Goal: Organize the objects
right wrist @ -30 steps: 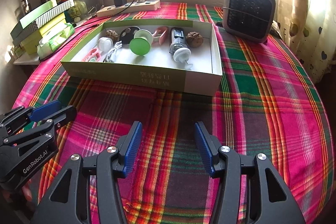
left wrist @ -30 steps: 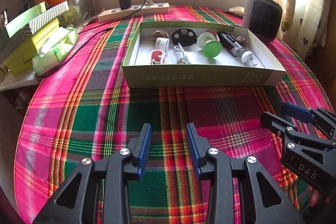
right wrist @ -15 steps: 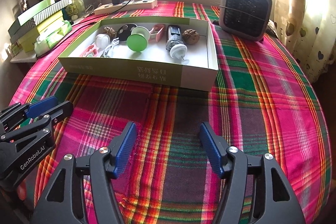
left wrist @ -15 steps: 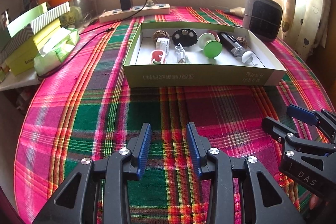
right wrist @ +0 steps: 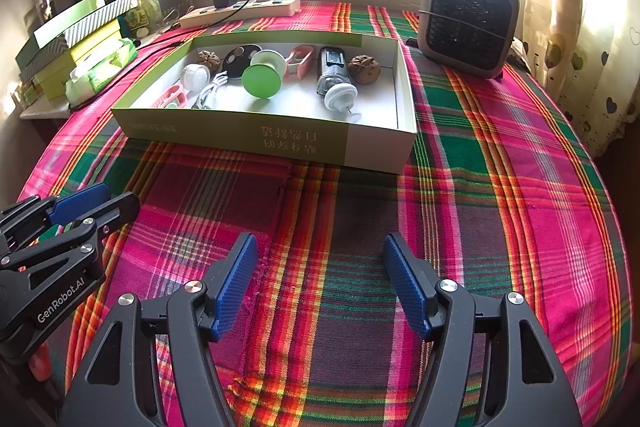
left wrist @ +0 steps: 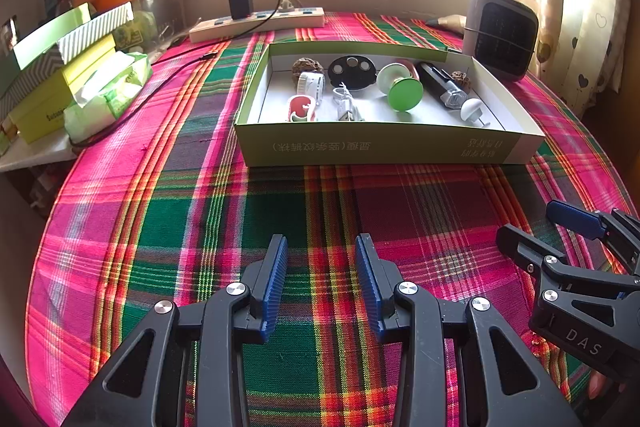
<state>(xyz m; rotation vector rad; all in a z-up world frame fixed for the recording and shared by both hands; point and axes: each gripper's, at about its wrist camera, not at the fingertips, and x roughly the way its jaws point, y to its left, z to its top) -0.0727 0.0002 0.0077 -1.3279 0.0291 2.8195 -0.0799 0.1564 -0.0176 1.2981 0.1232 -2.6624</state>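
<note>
So: left gripper (left wrist: 321, 281) stayed put short of the box (left wrist: 384, 147), jaws a modest gap apart, holding nothing. Right gripper (right wrist: 320, 281) spread its jaws wider over the last second, also empty; looked like prep for a reach. Box contents were unmoved: walnut (right wrist: 364, 69), green disc (right wrist: 262, 81), white cable (right wrist: 210, 93), all inside, well ahead of both grippers. Left of the box sat stacked cartons (left wrist: 60, 67); behind it a power strip (left wrist: 256, 23); right of it a small heater (right wrist: 466, 21). Plaid tablecloth (right wrist: 500, 207) covered a round table under a bright window.
</note>
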